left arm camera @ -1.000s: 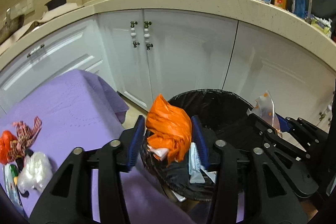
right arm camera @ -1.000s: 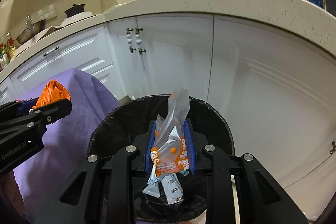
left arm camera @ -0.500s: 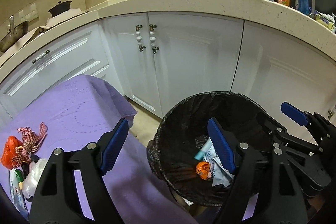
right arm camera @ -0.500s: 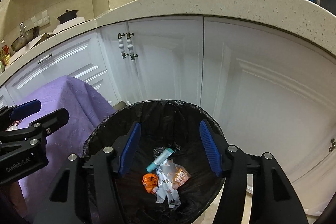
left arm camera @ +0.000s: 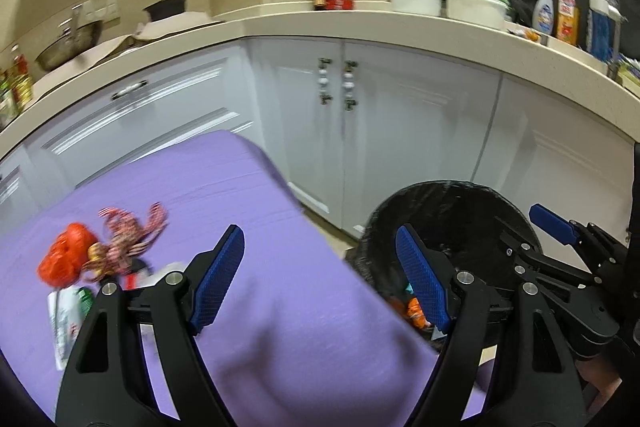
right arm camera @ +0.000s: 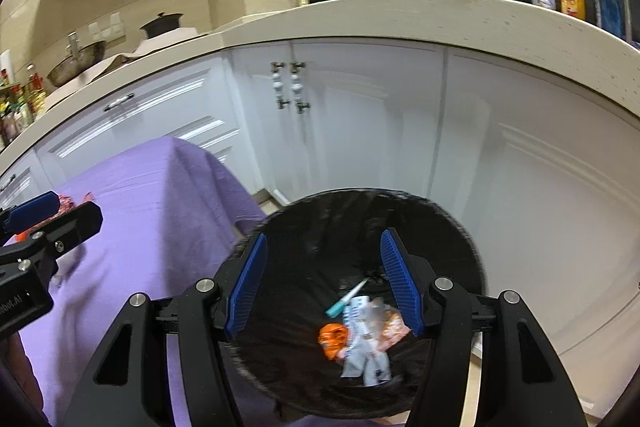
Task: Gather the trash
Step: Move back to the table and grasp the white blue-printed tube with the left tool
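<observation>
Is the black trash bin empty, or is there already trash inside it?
Not empty. The right wrist view looks into the bin: an orange wrapper, crumpled clear packaging and a small teal tube lie at its bottom.

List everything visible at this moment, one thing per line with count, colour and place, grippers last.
trash bin: one, black liner, on the floor by the cabinets.
orange wrapper: one, orange, in the bin.
clear wrappers: a few, pale, in the bin.
teal-capped tube: one, in the bin.
purple cloth: one, covers the table.
table trash: a blurred cluster, red, striped, white, on the cloth's left.
cabinets: white, behind.
countertop: beige, holding bottles and bowls.
left gripper: open, over the cloth.
right gripper: open, over the bin.
</observation>
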The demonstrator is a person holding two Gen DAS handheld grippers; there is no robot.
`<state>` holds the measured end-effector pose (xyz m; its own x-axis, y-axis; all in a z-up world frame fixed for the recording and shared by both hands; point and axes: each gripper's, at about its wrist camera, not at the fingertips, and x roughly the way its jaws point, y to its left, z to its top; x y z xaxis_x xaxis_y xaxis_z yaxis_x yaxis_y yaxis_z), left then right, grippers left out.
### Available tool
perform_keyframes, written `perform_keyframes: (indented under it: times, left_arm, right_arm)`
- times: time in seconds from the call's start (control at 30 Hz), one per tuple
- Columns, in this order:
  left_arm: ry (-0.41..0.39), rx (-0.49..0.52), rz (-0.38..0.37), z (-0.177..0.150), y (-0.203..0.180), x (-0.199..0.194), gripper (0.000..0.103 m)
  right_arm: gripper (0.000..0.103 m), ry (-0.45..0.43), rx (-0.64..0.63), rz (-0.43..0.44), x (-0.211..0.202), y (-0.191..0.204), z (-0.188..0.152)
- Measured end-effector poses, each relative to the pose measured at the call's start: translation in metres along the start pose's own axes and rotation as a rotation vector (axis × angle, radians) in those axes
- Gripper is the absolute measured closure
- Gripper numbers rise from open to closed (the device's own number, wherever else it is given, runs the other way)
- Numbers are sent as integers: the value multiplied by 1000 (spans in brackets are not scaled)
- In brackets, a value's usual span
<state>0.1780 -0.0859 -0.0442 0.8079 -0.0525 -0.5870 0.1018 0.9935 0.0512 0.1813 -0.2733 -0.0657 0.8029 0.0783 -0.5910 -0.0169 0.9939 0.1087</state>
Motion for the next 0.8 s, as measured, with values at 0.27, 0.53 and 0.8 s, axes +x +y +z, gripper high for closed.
perform_keyframes:
  times: [0.27, 0.53, 0.8]
  left_arm:
    - [-7, -83, 92, -21, 58, -35, 25]
    - [10, -182, 195, -50, 116, -63, 23]
    - [56, -273, 279, -85, 161, -83, 23]
  right_arm:
    - [43, 8, -48, 92, -9, 50, -7]
    - [43, 34, -112, 183, -13, 102, -17]
    - [43, 64, -178, 257, -15, 145, -29]
